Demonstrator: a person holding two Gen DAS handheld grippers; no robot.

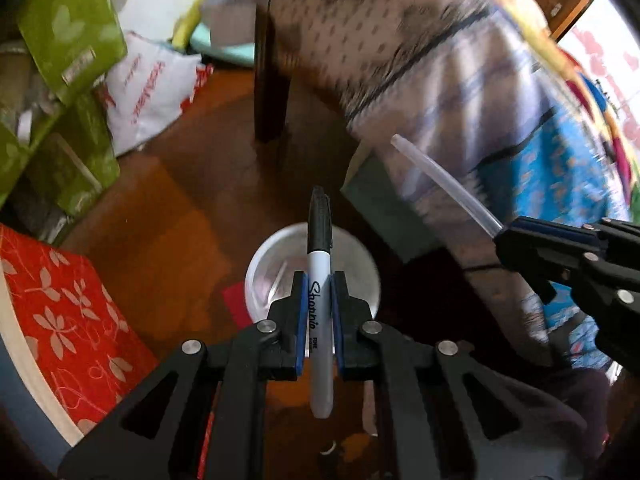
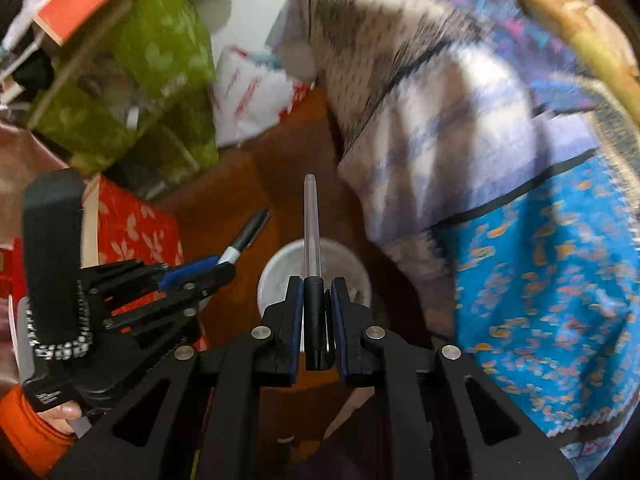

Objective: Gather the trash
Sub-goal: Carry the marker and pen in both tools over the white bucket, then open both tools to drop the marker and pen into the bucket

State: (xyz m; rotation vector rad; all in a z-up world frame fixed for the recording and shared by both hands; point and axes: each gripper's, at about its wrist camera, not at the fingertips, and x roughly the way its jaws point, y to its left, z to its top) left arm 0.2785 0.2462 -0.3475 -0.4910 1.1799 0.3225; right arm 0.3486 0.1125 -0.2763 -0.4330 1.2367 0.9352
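Left-wrist view: my left gripper [image 1: 320,300] clamps a Sharpie marker [image 1: 320,272], right gripper [image 2: 316,300] pinches a clear-tipped pen [image 2: 311,240], both above what looks like a white cup [image 1: 360,264], undropped.

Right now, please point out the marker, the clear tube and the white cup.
marker [image 1: 319,312], left wrist view, on its grey barrel between the fingers.
clear tube [image 2: 311,224], right wrist view, on its middle above the fingers.
white cup [image 1: 260,276], left wrist view, on its left rim.

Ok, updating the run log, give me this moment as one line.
left gripper: shut on marker | right gripper: shut on clear-tipped pen | both above white cup
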